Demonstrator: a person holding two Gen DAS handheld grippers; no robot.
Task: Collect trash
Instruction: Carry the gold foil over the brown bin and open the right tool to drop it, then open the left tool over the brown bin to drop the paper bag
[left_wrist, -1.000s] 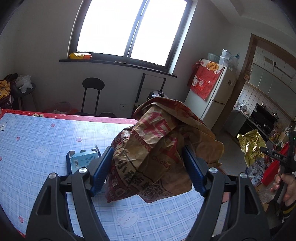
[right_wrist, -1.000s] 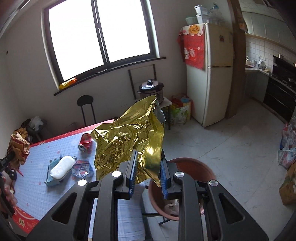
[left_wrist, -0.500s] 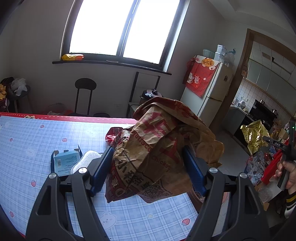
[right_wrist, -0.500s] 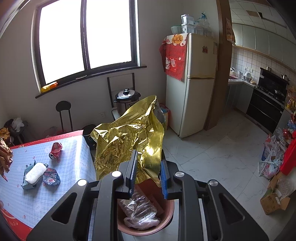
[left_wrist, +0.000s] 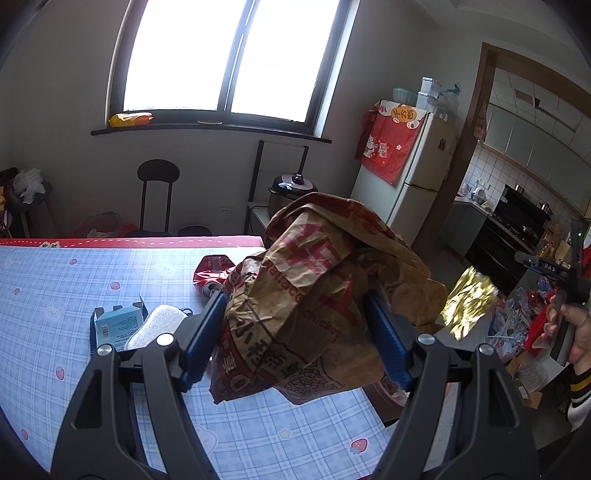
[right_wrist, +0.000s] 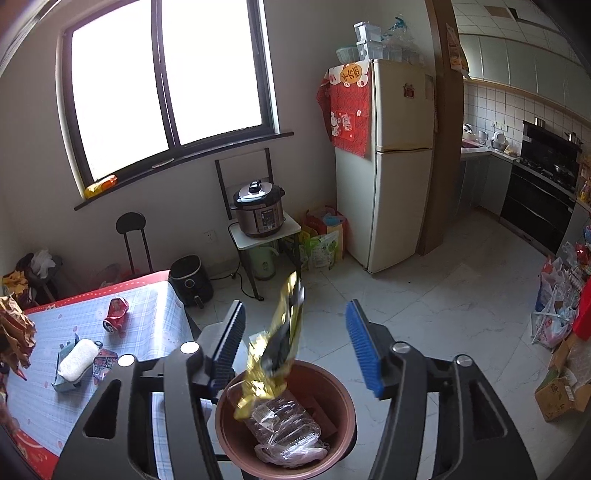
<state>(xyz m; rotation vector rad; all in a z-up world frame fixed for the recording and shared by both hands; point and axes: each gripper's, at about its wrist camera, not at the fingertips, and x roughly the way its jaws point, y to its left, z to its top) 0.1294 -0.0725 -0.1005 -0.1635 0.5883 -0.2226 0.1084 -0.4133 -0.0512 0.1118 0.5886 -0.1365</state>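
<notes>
The gold foil wrapper (right_wrist: 275, 354) has just been let go: the jaws of the right gripper (right_wrist: 295, 345) have been opening within the last moment and now stand wide, and the wrapper is seen between them but free of both pads, dropping toward the brown bin (right_wrist: 343, 402) directly below. A clear plastic container (right_wrist: 284, 424) and a crumpled plastic bag are already lying inside the bin, so part of the collecting can be judged as done, and the wrapper is likely to be added to them. The crumpled brown paper bag (left_wrist: 314, 306) is clamped between the blue pads of the left gripper (left_wrist: 295, 332), whose jaws are spread fairly wide around its bulk; it is held up above the near right part of the table (left_wrist: 74, 280) and has not yet been brought over the bin, which sits off the table's end on the floor side. Left on the checked tablecloth are a crushed red can (left_wrist: 212, 275), a small blue carton (left_wrist: 118, 325) with a white sponge-like pad (left_wrist: 155, 326) lying against it, and a small printed wrapper (right_wrist: 105, 363) beside them. By this count the task is judged to be roughly midway: one piece in the air, one in hand, and several still to be picked up
</notes>
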